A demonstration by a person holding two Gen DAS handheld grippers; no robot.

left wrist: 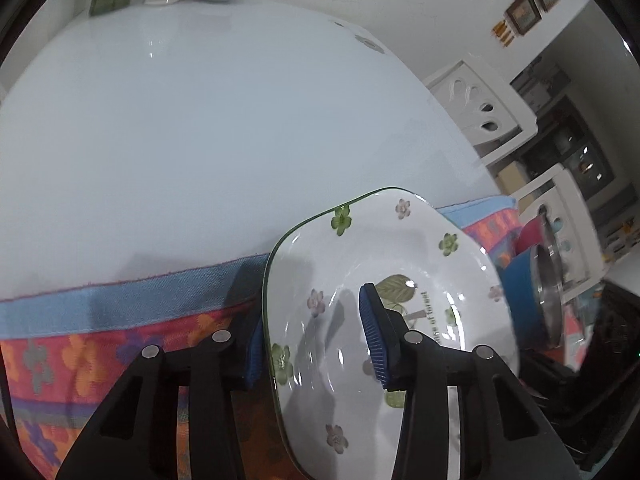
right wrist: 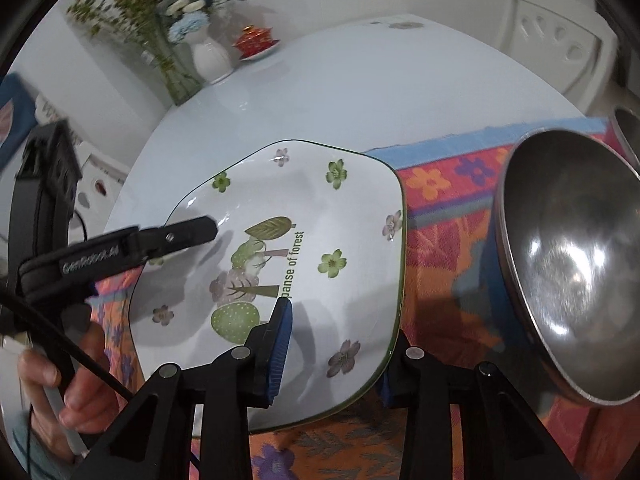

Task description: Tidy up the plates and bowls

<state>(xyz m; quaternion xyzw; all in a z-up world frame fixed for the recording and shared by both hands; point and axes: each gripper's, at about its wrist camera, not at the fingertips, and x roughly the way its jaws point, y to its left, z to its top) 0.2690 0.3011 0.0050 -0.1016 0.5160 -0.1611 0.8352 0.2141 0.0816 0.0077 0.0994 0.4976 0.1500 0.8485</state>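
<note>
A white squarish plate (left wrist: 416, 264) with green and purple flowers and a forest print is held above the flowered cloth; it also shows in the right wrist view (right wrist: 320, 216). My left gripper (left wrist: 316, 336) is shut on the plate's left rim, one finger above, one below. My right gripper (right wrist: 332, 352) is shut on the plate's near right rim the same way. The left gripper's arm (right wrist: 120, 246) reaches onto the plate from the left. A steel bowl (right wrist: 568, 264) with a blue outside stands tilted right of the plate, also in the left wrist view (left wrist: 536, 292).
A colourful flowered cloth (right wrist: 444, 208) covers the near part of the pale glass table (left wrist: 200, 140). At the table's far end stand a white vase (right wrist: 210, 58), a glass vase with flowers (right wrist: 168, 60) and a red lidded cup on a saucer (right wrist: 256, 42). White chairs (left wrist: 480, 104) stand right.
</note>
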